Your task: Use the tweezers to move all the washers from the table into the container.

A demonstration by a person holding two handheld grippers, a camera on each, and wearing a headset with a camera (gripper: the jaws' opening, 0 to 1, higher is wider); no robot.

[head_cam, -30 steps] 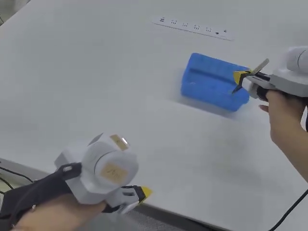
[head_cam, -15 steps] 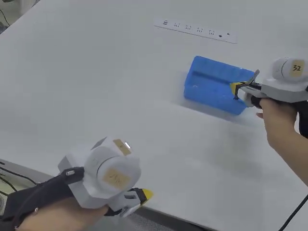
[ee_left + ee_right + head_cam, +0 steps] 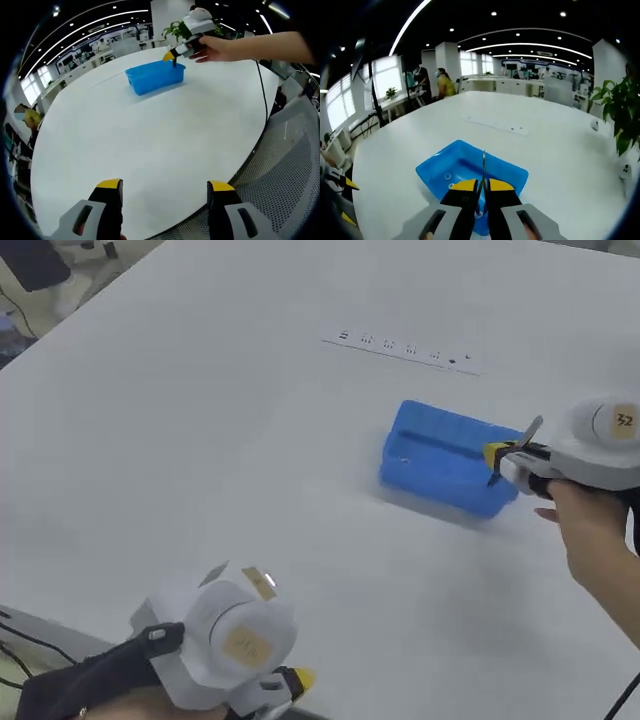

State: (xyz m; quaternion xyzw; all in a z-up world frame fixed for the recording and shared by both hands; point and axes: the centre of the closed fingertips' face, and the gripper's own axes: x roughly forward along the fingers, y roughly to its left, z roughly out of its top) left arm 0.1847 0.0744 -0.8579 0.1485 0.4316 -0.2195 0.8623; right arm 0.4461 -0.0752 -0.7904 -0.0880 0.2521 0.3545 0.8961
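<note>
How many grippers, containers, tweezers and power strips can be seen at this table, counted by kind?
Grippers: 2, the left gripper and the right gripper
Blue container: 1
Tweezers: 1
Power strip: 1
Total: 5

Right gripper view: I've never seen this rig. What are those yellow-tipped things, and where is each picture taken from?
No robot here: a person holds a pair of tongs in each hand. One picture comes from a headset camera; each of the other two from a camera riding on one pair. The yellow tips are the right tongs, shut on tweezers above a blue container on the white table. The left tongs are open, holding nothing, near the table's edge.
</note>
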